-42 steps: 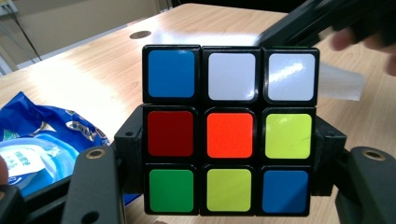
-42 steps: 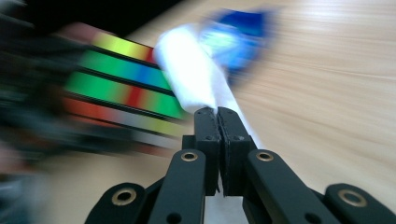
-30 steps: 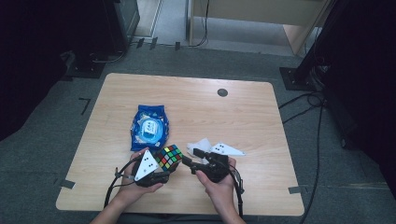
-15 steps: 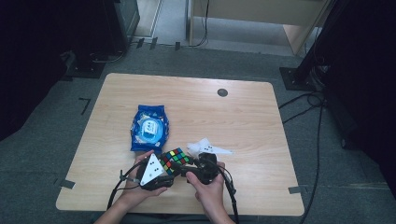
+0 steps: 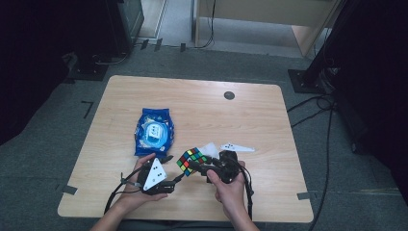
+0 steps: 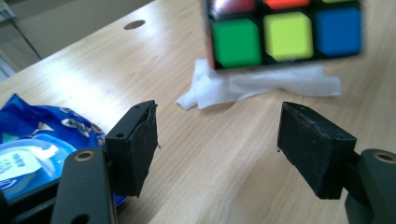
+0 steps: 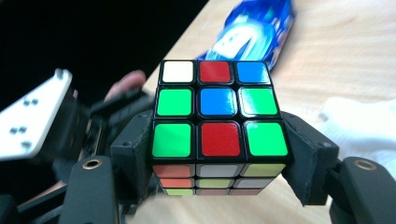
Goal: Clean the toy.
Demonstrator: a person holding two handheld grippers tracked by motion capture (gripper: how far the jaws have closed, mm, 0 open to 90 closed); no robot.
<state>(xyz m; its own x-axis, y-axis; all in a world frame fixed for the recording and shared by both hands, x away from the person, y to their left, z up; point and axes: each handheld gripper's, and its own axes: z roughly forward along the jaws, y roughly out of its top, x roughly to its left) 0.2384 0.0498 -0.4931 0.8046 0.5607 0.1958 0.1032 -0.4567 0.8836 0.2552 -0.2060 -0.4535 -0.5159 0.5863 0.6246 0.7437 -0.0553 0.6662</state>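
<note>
A scrambled colour cube sits clamped between the two black jaws of my right gripper, held above the table near the front edge. In the left gripper view the same cube hangs ahead and slightly to the right of my left gripper, whose jaws stand wide apart with nothing between them. From above, the left gripper lies just left of the cube, with its white three-cornered plate facing up.
A blue wet-wipe packet lies on the wooden table behind the left gripper. A crumpled white tissue rests under and beyond the cube. A white three-cornered plate lies right of it. A dark round grommet marks the far side.
My right gripper has lifted the cube slightly and swung it leftward toward the left gripper. The left gripper has turned a little toward the cube.
</note>
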